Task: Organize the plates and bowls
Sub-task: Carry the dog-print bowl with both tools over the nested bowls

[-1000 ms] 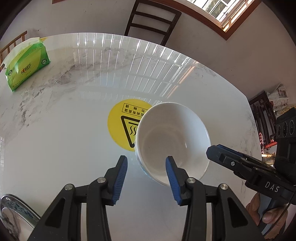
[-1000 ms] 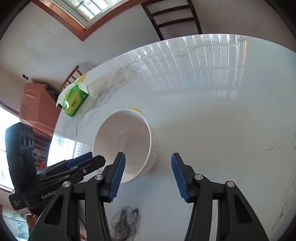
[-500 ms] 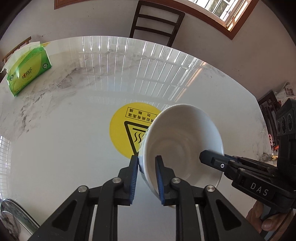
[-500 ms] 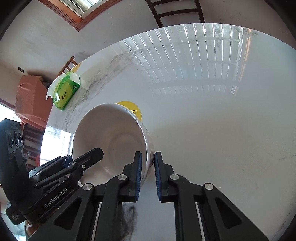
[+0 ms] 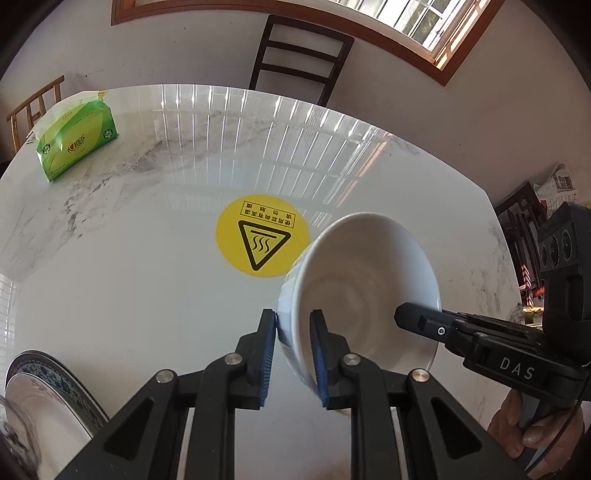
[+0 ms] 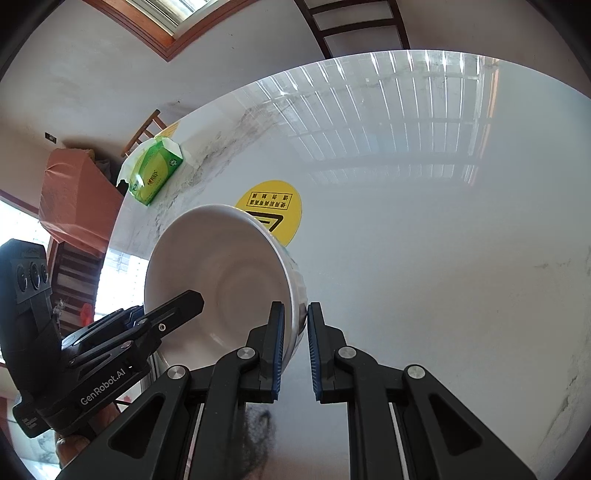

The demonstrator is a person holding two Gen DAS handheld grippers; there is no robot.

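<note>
Lifted off the desk (image 5: 129, 295) now, your left gripper (image 5: 293, 354) and right gripper (image 6: 293, 350) pinch opposite rims of the bowl (image 5: 369, 288); it's glazed, slippery, breakable.

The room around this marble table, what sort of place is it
Most likely a home dining room. The round marble table has a dark wooden chair behind it, a green tissue pack near its edge, and a wood-framed window above. Both grippers hold a white bowl.

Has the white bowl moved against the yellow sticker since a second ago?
Yes. The white bowl, once covering the yellow sticker edge, is now lifted, tilted, shifted right.
</note>
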